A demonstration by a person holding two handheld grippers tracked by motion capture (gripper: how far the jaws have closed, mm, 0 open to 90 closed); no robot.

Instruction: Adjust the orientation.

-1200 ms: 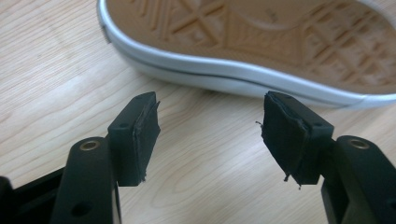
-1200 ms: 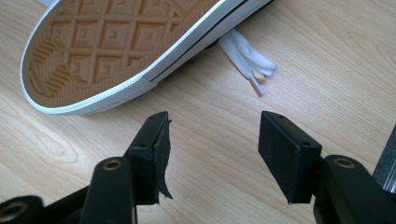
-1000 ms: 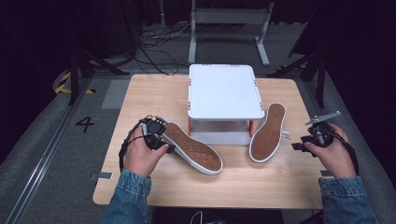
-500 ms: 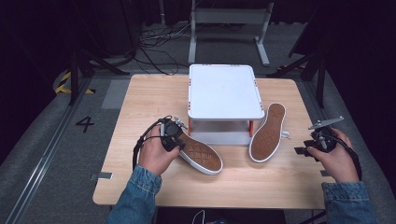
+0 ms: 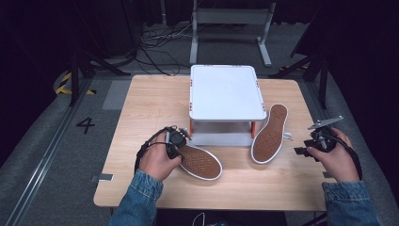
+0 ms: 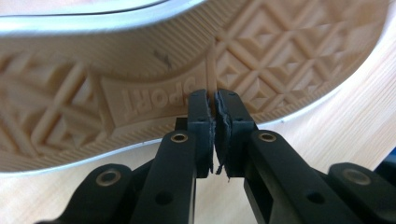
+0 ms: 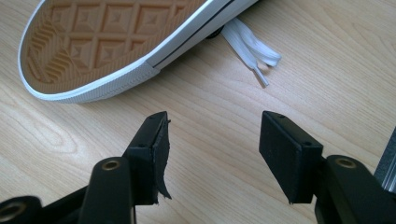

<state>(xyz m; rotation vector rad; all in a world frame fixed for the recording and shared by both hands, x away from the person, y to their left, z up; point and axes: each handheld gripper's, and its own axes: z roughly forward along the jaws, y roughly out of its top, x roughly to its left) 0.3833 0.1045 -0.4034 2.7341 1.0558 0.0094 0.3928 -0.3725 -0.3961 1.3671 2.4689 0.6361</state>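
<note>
Table [image 5: 141,101], pale wood, high view: white raised tray [image 5: 226,92] on orange legs at centre. Two shoes lie sole-up in front of it, left shoe [image 5: 200,161] and right shoe [image 5: 269,134]. Floor marking reads "4" [image 5: 85,125]. Left gripper [image 5: 180,141] rests at the heel end of the left shoe; right gripper [image 5: 301,150] sits near the table's right edge, apart from the right shoe.

Left gripper view: jaws together, tips against the tan sole [image 6: 140,88]; moulded lettering "SPORT" [image 6: 156,96], seen inverted.

Right gripper view: jaws apart over bare wood; diamond-tread sole [image 7: 107,37] and white lace [image 7: 250,49] beyond.
</note>
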